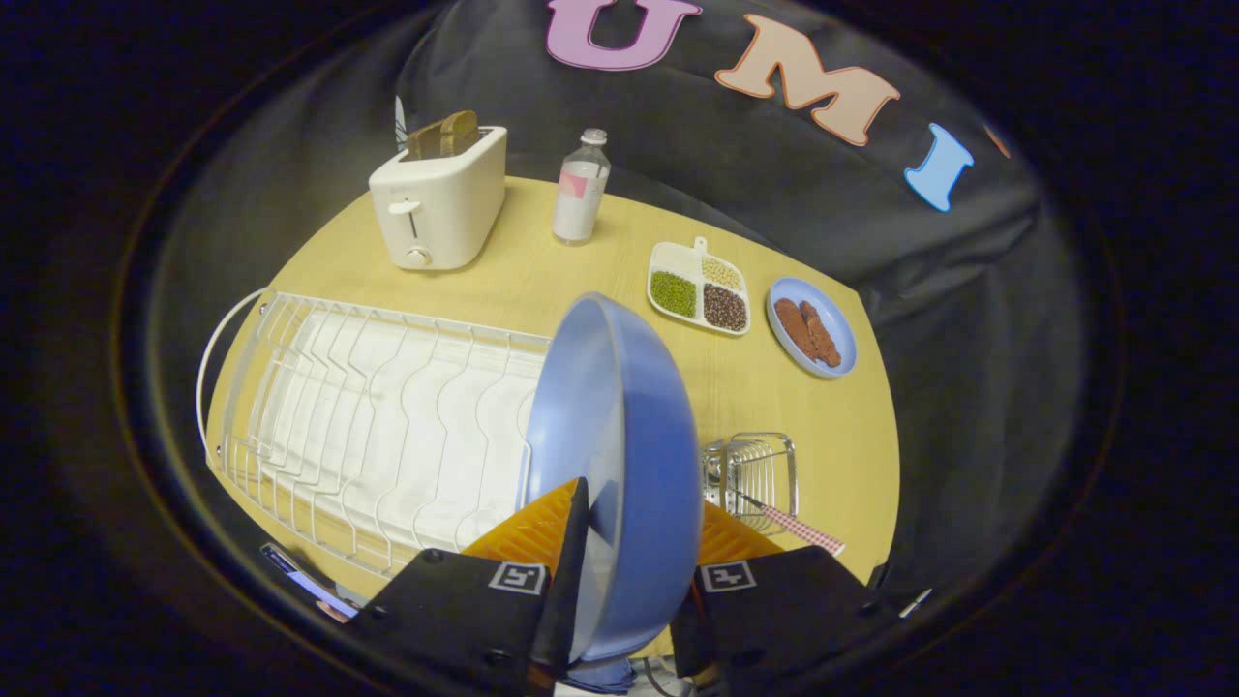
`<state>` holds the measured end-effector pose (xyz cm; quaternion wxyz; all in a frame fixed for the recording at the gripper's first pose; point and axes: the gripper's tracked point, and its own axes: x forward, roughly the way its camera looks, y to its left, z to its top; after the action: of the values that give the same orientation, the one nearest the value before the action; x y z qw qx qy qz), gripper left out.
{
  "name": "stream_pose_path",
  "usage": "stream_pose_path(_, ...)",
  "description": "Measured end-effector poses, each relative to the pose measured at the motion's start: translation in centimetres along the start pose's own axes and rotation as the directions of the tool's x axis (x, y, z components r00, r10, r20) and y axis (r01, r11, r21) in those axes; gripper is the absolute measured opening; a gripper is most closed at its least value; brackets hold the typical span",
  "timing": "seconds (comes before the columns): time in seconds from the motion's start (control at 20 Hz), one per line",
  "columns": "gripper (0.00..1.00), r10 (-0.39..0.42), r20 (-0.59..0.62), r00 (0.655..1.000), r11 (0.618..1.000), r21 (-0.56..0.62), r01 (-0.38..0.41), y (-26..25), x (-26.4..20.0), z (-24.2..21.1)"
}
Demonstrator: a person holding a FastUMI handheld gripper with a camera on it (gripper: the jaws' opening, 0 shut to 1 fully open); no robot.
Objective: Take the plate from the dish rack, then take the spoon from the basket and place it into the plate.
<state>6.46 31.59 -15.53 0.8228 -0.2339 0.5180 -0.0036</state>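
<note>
Both fingers of the gripper point(619, 571) clamp the blue plate point(629, 465) on edge at bottom centre, raised clear of the white dish rack point(377, 426) at left, while the spoon point(774, 518) lies in the wire basket point(760, 474) just right, bare table point(842, 426) beyond.

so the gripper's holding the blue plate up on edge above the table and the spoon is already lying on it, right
Not quite. In the gripper view the gripper does clamp the blue plate on edge, but the checked-handle spoon sits in the small wire basket, not on the plate.
</note>
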Motion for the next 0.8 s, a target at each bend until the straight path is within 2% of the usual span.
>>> stream_pose_path(0.15,0.43,-0.019,0.001,1.000,1.000,-0.025,0.019,-0.3,-0.4,0.6)
stream_pose_path(0.3,0.37,-0.014,0.010,1.000,1.000,0.011,0.013,-0.7,-2.2,1.8)
stream_pose_path(0.6,0.35,0.037,0.015,0.999,0.999,-0.018,-0.036,-0.3,-2.5,1.8)
stream_pose_path(0.8,0.35,0.113,0.034,0.993,0.992,0.049,-0.114,-0.8,-2.8,2.2)
